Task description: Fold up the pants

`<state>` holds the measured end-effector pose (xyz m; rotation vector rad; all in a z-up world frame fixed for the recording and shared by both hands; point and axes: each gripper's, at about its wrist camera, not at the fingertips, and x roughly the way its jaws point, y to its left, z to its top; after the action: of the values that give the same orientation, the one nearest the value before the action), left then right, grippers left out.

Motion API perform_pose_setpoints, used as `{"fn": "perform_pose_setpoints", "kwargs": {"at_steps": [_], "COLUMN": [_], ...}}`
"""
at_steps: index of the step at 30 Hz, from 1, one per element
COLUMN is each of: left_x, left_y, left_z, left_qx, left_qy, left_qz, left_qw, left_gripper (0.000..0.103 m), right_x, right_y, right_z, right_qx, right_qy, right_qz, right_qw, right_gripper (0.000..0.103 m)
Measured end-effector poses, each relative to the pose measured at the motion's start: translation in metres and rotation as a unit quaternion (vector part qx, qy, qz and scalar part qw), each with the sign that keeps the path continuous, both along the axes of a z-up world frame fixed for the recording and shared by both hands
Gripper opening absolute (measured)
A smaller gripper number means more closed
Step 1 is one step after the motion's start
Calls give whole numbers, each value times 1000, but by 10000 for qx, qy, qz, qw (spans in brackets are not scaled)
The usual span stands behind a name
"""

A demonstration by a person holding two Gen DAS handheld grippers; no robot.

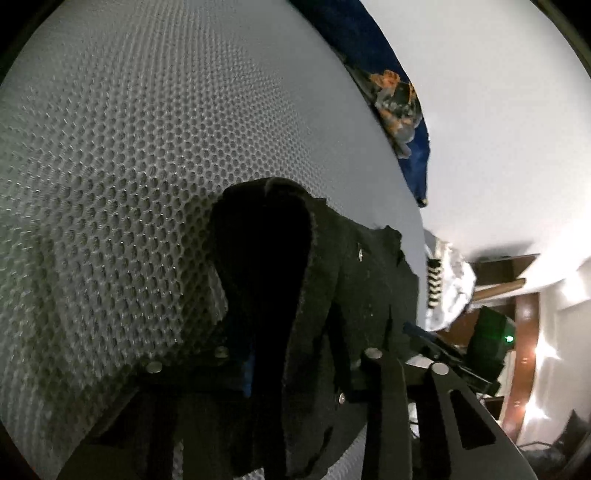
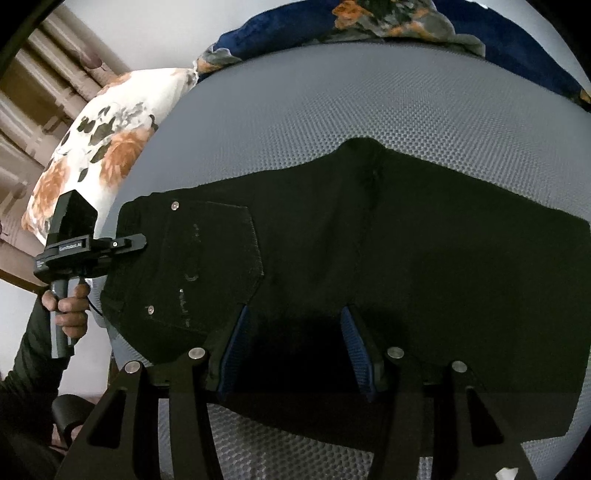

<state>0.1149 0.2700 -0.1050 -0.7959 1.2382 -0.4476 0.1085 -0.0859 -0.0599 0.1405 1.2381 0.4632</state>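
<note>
Black pants (image 2: 369, 258) lie flat on the grey honeycomb-mesh mattress (image 2: 332, 110), filling the middle of the right wrist view; waistband end with back pocket (image 2: 210, 258) and rivets at 9 o'clock, the rest running off to 3 o'clock. They look already doubled leg over leg, judging by the single pocket side showing and the clean straight edge at 3 o'clock, but I can't confirm layer count. Left tongs (image 2: 142, 240) sit at 9 o'clock in that view, tips at the waistband edge; the person's hand (image 2: 68, 306) grips the handle below them. In the left wrist view a bunched ridge of black fabric (image 1: 288, 295) stands up between the fingers and I read those tongs as clenched on the waistband, though the dark cloth hides the pads there. Right tongs (image 2: 295, 350) hover at 6 o'clock over the near edge of the pants, blue pads (image 2: 354, 350) apart with cloth lying between and under them; I don't see them pinching, so I call them released. Floral pillow (image 2: 110, 140) at 10 o'clock, blue floral blanket (image 2: 406, 22) at 12 o'clock, both clear of the work. My read: first lengthwise fold done, crosswise folds left. Next is probably the right tongs closing on the near edge, then carrying the waistband over toward the hems.
</note>
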Motion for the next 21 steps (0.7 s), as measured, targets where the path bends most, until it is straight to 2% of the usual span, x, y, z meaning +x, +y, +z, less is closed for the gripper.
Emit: {"fn": "perform_pose_setpoints", "kwargs": {"at_steps": [3,8,13,18,21], "left_x": [-2,-3,1,3,6], "left_y": [-9,-24,-63,-106,-137], "left_z": [13,44,87,115,123], "left_qx": [275,370,790,838,909], "left_qy": [43,56,-93,-223,-312], "left_qz": [107,228,143,156,146], "left_qw": [9996,9990,9967,9961,9953], "left_gripper": [30,24,21,18,18], "right_x": [-2,-6,-7,-6,-5], "right_y": [-6,-27,-60,-99,-123], "right_z": [3,14,26,34,34], "right_qx": [62,187,352,541,639], "right_qy": [-56,-237,-432,-590,-652], "right_qz": [-98,-317,-625,-963,-1164], "right_qw": [9999,9990,9965,9921,9890], "right_gripper": [50,50,50,51,51]}}
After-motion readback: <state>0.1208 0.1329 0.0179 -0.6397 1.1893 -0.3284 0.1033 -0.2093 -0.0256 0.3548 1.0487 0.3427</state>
